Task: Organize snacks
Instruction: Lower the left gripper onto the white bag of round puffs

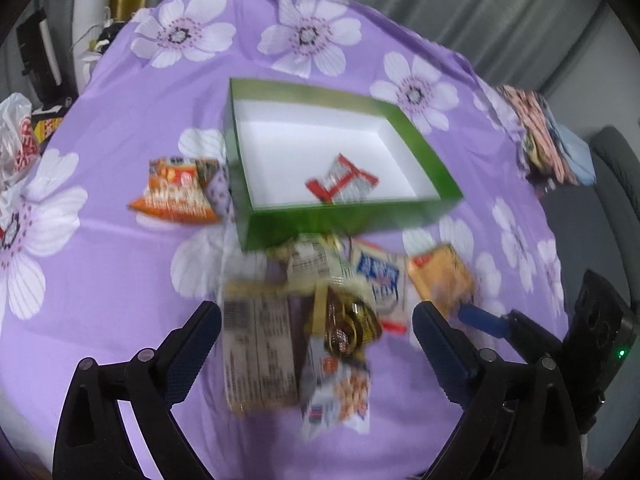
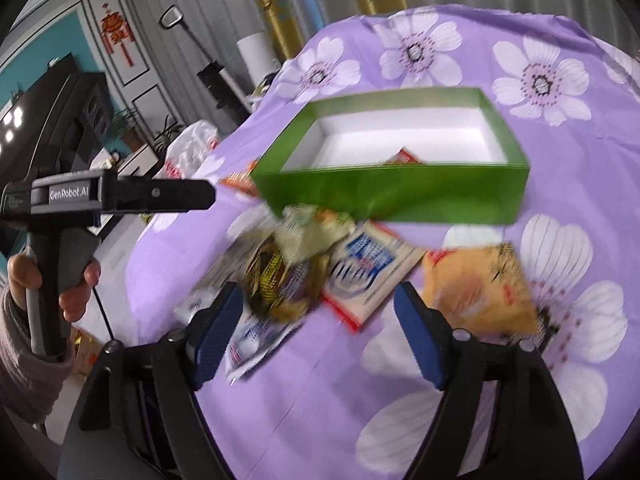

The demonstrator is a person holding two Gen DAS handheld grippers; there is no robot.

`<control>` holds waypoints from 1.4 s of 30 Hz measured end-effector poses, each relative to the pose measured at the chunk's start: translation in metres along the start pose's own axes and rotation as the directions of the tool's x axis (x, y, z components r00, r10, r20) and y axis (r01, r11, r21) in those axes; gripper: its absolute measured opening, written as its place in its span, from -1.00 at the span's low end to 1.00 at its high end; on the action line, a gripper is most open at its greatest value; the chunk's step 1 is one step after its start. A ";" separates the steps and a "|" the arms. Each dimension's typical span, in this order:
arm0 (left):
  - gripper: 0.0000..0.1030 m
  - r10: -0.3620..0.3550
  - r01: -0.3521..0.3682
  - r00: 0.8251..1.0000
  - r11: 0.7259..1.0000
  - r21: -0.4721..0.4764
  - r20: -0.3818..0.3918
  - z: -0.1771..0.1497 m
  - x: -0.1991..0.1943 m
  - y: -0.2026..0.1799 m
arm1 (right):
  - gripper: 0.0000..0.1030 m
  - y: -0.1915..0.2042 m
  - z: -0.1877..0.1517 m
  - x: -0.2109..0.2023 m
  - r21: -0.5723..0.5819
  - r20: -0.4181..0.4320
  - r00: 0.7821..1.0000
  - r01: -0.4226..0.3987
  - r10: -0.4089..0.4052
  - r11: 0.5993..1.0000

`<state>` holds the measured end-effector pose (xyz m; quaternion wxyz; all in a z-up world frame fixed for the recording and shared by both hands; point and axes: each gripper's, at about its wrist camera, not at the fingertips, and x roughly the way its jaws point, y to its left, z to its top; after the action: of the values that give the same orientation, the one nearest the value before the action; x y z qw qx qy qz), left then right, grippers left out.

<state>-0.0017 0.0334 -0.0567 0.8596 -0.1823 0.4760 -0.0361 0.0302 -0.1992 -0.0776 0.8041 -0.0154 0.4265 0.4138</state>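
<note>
Snack packets lay heaped just ahead of both grippers, bunched on the purple flowered cloth right against the near wall of the green box, presumably so each could be lifted in with a short reach. One red-and-silver packet already sat inside the box, and an orange one lay apart beside its left wall. Spread wide and holding nothing, the left gripper hung above the heap; the right gripper was likewise agape and unladen, facing the blue-and-white packet.
</note>
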 end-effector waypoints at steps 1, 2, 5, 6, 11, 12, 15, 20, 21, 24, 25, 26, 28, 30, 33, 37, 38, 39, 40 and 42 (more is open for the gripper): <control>0.87 0.003 -0.003 1.000 1.000 0.009 -0.006 -0.005 0.000 -0.002 | 0.60 0.003 -0.003 0.001 0.000 -0.007 1.000 -0.011 0.011 1.000; 0.87 0.006 -0.006 1.000 1.000 0.018 -0.007 -0.010 -0.001 -0.004 | 0.62 0.005 -0.007 0.001 0.001 -0.015 1.000 -0.026 0.026 1.000; 0.87 0.031 -0.031 1.000 0.998 0.060 0.001 -0.023 -0.004 -0.010 | 0.63 0.017 -0.017 0.004 -0.009 -0.037 0.998 -0.056 0.056 0.998; 0.87 0.042 -0.043 0.999 0.996 0.080 0.009 -0.027 -0.005 -0.013 | 0.63 0.022 -0.020 0.006 -0.018 -0.042 0.997 -0.064 0.063 0.998; 0.87 0.045 -0.048 0.998 0.992 0.117 0.033 -0.041 -0.007 -0.020 | 0.63 0.036 -0.028 0.017 -0.037 -0.069 0.995 -0.079 0.076 0.996; 0.87 0.037 -0.040 0.999 0.992 0.119 0.029 -0.044 -0.005 -0.019 | 0.63 0.038 -0.030 0.019 -0.044 -0.072 0.995 -0.079 0.075 0.996; 0.87 0.019 -0.021 1.000 0.990 0.141 0.016 -0.052 0.000 -0.022 | 0.63 0.044 -0.034 0.024 -0.055 -0.079 0.994 -0.078 0.073 0.995; 0.87 -0.031 0.037 0.999 0.985 0.168 -0.039 -0.063 0.010 -0.021 | 0.63 0.046 -0.039 0.032 -0.056 -0.094 0.993 -0.078 0.073 0.995; 0.87 -0.030 0.036 0.999 0.984 0.176 -0.033 -0.063 0.011 -0.020 | 0.63 0.047 -0.040 0.033 -0.059 -0.092 0.993 -0.079 0.074 0.995; 0.87 -0.027 0.032 0.999 0.981 0.191 -0.032 -0.065 0.011 -0.020 | 0.60 0.047 -0.040 0.036 -0.048 -0.085 0.992 -0.100 0.096 0.994; 0.87 -0.016 0.022 0.999 0.983 0.183 -0.038 -0.064 0.013 -0.020 | 0.54 0.048 -0.040 0.037 -0.045 -0.076 0.992 -0.109 0.105 0.993; 0.87 -0.009 0.016 0.999 0.985 0.173 -0.041 -0.064 0.015 -0.019 | 0.51 0.048 -0.040 0.038 -0.045 -0.073 0.991 -0.112 0.109 0.993; 0.87 0.015 -0.009 0.999 0.984 0.175 -0.033 -0.064 0.018 -0.020 | 0.44 0.050 -0.039 0.042 -0.049 -0.077 0.992 -0.106 0.102 0.993; 0.87 0.071 -0.067 0.997 0.979 0.192 -0.014 -0.066 0.021 -0.022 | 0.35 0.050 -0.040 0.047 -0.047 -0.085 0.991 -0.106 0.102 0.993; 0.86 0.082 -0.082 0.997 0.979 0.185 0.006 -0.066 0.021 -0.021 | 0.28 0.050 -0.041 0.051 -0.048 -0.094 0.992 -0.091 0.086 0.995; 0.59 0.061 -0.064 0.998 0.982 0.180 0.025 -0.063 0.020 -0.016 | 0.22 0.046 -0.040 0.052 -0.032 -0.092 0.992 -0.090 0.087 0.995; 0.59 0.060 -0.063 0.998 0.981 0.184 0.025 -0.062 0.021 -0.017 | 0.20 0.045 -0.040 0.053 -0.030 -0.091 0.992 -0.089 0.086 0.996; 0.50 0.060 -0.064 0.998 0.980 0.189 0.024 -0.062 0.021 -0.017 | 0.19 0.045 -0.039 0.054 -0.029 -0.090 0.993 -0.084 0.081 0.996; 0.29 0.061 -0.064 0.998 0.979 0.193 0.021 -0.063 0.022 -0.017 | 0.14 0.045 -0.038 0.054 -0.028 -0.090 0.993 -0.079 0.076 0.996; 0.13 0.040 -0.041 0.999 0.981 0.188 0.009 -0.063 0.024 -0.017 | 0.05 0.044 -0.038 0.055 -0.024 -0.088 0.994 -0.073 0.071 0.997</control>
<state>-0.0388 -0.0056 -0.1005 0.8747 -0.0908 0.4719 -0.0630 -0.0087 -0.1489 -0.1253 0.7690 -0.0289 0.4557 0.4474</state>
